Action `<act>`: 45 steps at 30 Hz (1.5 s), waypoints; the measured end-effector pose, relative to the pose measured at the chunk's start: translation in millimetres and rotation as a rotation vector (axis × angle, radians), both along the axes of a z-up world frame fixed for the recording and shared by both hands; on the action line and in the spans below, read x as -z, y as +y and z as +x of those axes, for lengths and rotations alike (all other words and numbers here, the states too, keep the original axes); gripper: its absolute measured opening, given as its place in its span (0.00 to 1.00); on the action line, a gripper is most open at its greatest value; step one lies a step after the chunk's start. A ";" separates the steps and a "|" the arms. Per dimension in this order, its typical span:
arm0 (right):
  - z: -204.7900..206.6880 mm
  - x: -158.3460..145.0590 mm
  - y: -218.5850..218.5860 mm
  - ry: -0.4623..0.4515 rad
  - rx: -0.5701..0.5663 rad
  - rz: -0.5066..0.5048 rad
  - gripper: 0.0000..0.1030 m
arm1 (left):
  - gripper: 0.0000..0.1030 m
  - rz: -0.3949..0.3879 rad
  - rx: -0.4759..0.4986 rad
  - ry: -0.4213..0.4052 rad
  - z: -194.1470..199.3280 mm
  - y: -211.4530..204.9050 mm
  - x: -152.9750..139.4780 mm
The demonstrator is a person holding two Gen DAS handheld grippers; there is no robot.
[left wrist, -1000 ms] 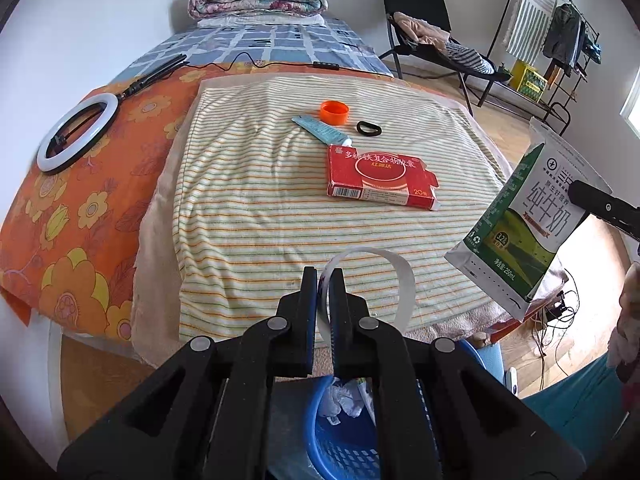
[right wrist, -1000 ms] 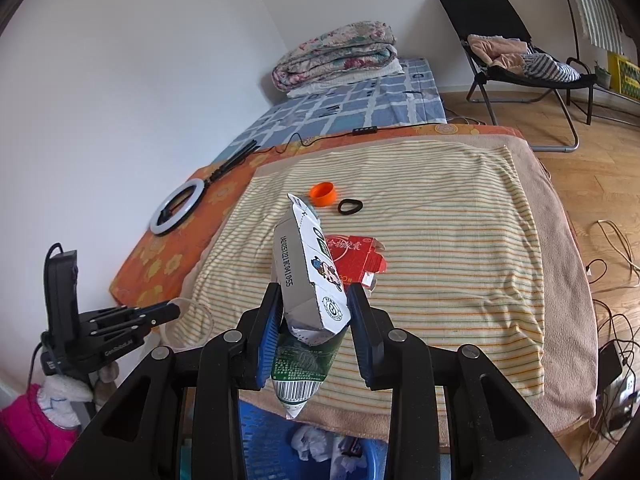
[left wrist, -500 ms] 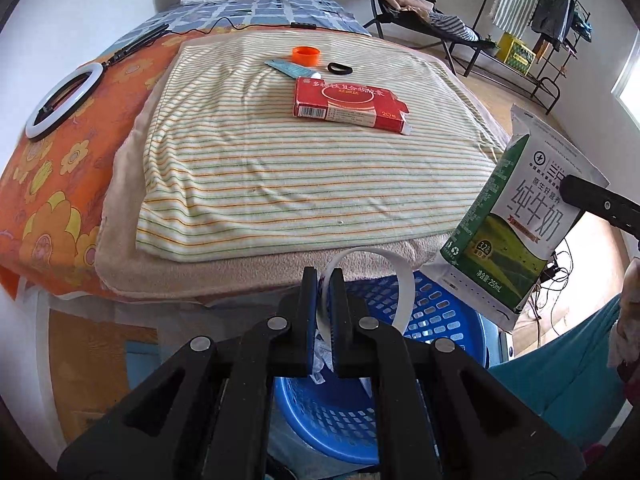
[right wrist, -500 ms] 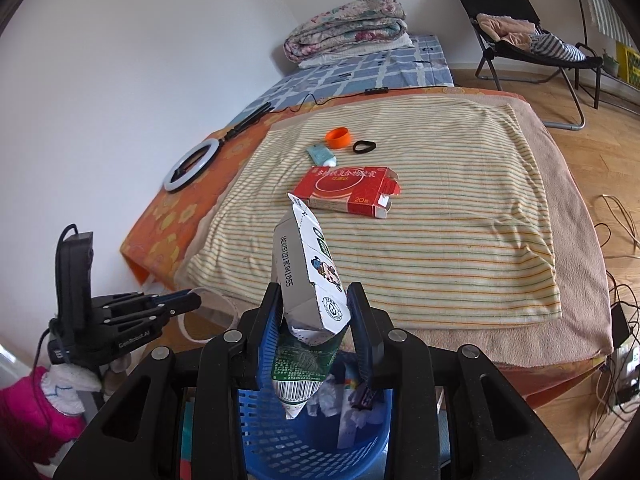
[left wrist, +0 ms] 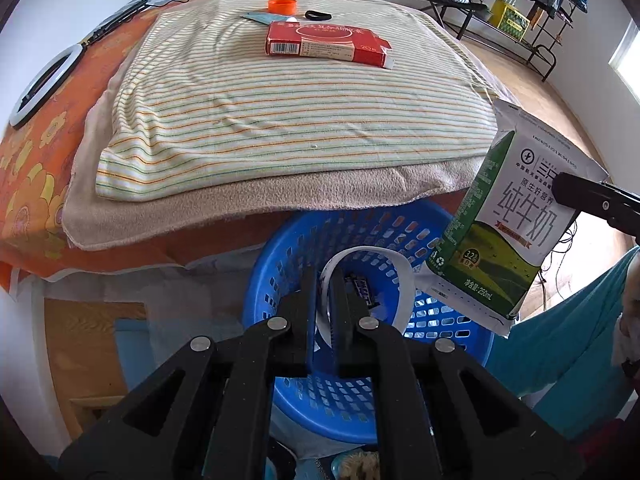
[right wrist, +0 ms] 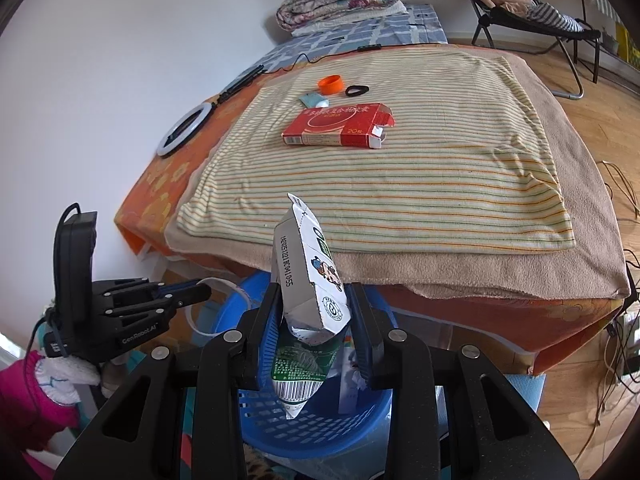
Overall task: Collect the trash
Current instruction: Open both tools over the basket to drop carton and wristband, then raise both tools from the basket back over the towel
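Note:
My left gripper point(left wrist: 325, 280) is shut on a white plastic ring strip point(left wrist: 394, 268) and holds it over the blue basket point(left wrist: 280, 248). My right gripper point(right wrist: 312, 300) is shut on a green and white milk carton point(right wrist: 310, 280), held over the same basket point(right wrist: 320, 428). The carton also shows at the right of the left wrist view point(left wrist: 508, 224). The left gripper with the strip shows in the right wrist view point(right wrist: 192, 292). On the striped cloth lie a red box point(left wrist: 326, 42), an orange cap point(left wrist: 282, 5), a black hair tie point(left wrist: 318, 15) and a small teal tube point(left wrist: 258, 18).
The basket stands on the floor against the bed's front edge and holds crumpled trash point(right wrist: 352, 376). A ring light point(left wrist: 44, 80) lies on the orange flowered sheet at the left. A folding chair point(right wrist: 528, 4) and cables point(right wrist: 624, 344) are at the right.
Both grippers have pulled back from the bed and dropped lower, so the blue basket now lies right under them. Each still holds its item.

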State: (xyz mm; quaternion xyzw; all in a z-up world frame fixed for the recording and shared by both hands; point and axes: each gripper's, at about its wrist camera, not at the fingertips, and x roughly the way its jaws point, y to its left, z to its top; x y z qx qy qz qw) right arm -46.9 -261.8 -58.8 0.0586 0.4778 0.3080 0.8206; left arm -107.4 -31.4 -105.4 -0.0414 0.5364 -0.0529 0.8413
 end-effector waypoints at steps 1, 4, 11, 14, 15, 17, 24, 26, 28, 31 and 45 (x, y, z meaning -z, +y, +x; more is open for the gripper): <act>-0.9 1.7 0.2 0.004 -0.002 -0.003 0.30 | 0.04 -0.003 0.000 0.007 -0.2 -0.4 2.4; -3.8 6.8 1.6 0.014 -0.009 -0.012 0.30 | 0.04 -0.010 -0.001 0.026 -2.0 -1.3 8.5; -11.0 22.2 8.0 0.048 -0.034 -0.050 0.31 | 0.04 -0.012 0.011 0.055 -3.0 -3.5 15.8; -12.5 29.0 8.3 0.070 -0.036 -0.057 0.31 | 0.04 -0.009 0.015 0.058 -3.5 -4.6 17.7; -12.4 30.4 8.3 0.075 -0.035 -0.060 0.31 | 0.04 -0.009 0.018 0.060 -3.2 -5.1 18.4; -12.1 31.9 8.5 0.083 -0.038 -0.065 0.31 | 0.04 -0.010 0.022 0.070 -2.9 -6.0 20.0; -10.0 39.2 9.7 0.114 -0.037 -0.088 0.32 | 0.28 -0.002 0.025 0.081 -1.1 -9.0 24.3; -10.4 40.4 10.1 0.121 -0.036 -0.091 0.38 | 0.38 0.004 0.022 0.072 -1.4 -9.1 23.3; -10.0 40.8 11.2 0.121 -0.035 -0.097 0.47 | 0.41 0.008 0.019 0.069 -1.0 -8.4 22.3; -10.2 40.4 12.3 0.118 -0.035 -0.107 0.54 | 0.51 0.004 0.014 0.064 0.4 -7.6 21.4; -3.7 43.5 17.9 0.118 -0.028 -0.186 0.66 | 0.60 -0.008 -0.005 0.058 6.3 -4.0 15.2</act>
